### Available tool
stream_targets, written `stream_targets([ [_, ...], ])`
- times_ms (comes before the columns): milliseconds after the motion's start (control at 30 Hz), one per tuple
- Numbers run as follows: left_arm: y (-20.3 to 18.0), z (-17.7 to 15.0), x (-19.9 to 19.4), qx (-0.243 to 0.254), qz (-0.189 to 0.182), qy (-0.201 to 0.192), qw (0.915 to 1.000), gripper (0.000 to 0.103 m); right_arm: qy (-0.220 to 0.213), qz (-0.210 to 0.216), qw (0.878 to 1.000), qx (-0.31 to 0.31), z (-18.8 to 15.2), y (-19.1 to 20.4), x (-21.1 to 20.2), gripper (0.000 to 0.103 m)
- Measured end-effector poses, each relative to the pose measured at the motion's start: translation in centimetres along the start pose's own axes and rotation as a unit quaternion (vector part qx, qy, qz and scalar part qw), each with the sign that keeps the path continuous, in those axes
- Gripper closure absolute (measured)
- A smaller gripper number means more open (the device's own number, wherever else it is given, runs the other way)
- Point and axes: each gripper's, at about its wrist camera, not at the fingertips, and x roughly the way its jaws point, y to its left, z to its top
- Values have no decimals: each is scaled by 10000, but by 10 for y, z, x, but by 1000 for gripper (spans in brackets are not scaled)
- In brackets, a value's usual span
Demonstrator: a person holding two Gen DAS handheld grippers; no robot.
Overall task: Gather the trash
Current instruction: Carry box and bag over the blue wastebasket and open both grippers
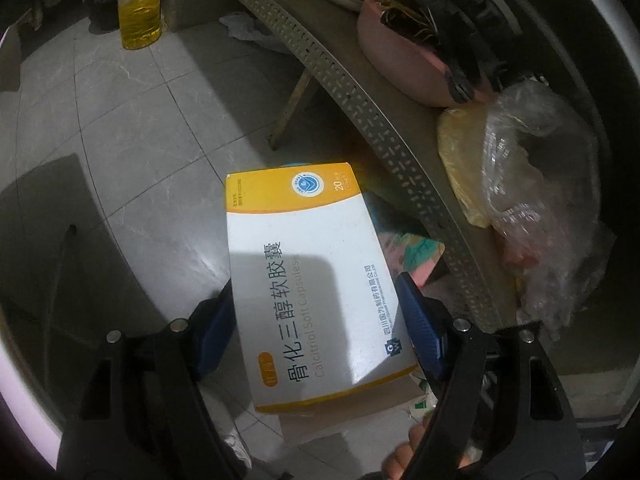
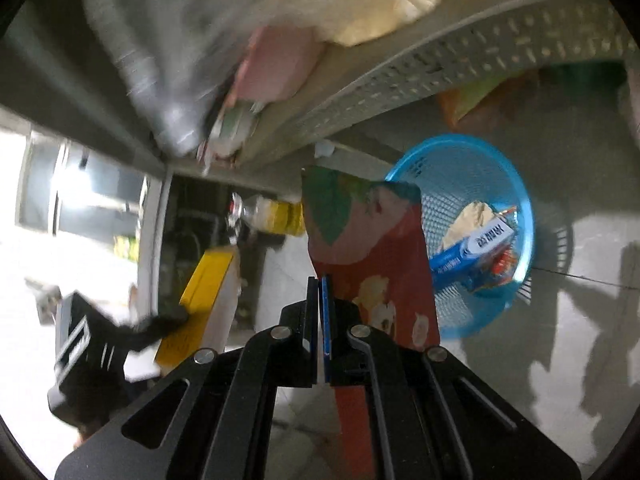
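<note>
Trash is in both hands right now, so this looks like the carry-to-bin step. Left wrist view: the left gripper (image 1: pixel 320 320) has its blue fingers (image 1: pixel 420 328) spread wide and clamped on the sides of a white and yellow medicine box (image 1: pixel 308 280), held above the tiled floor (image 1: pixel 132 132), just left of the perforated bench (image 1: pixel 384 120) edge. Right wrist view: the right gripper (image 2: pixel 320 312) has its fingers pressed together on a red snack wrapper (image 2: pixel 376 264). Beyond it on the right, a blue basket (image 2: pixel 524 208) sits on the floor with some packaging already inside. Next move, I'd guess: get each piece over that rim, then let go.
</note>
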Motion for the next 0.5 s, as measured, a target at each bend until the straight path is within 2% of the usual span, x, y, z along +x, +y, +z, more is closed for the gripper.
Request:
stream_targets([
  [133,-4,5,11,83,67,15,9999,31,-373,-316,9982,358,16,-36,25,100],
  [233,-4,7,17,88,62,45,9999,31,-240,-1051,9924,592,20,-74,52,94],
  [267,-5,8,21,98,56,71,9999,31,-195,-1178,9910,602,19,-80,54,91],
  [367,-6,8,31,126,90,116,9998,31,-194,-1481,9881,376,11,-86,51,79],
  [500,-13,7,48,162,137,264,9994,31,-303,-1709,9847,-139,-4,-74,27,72],
])
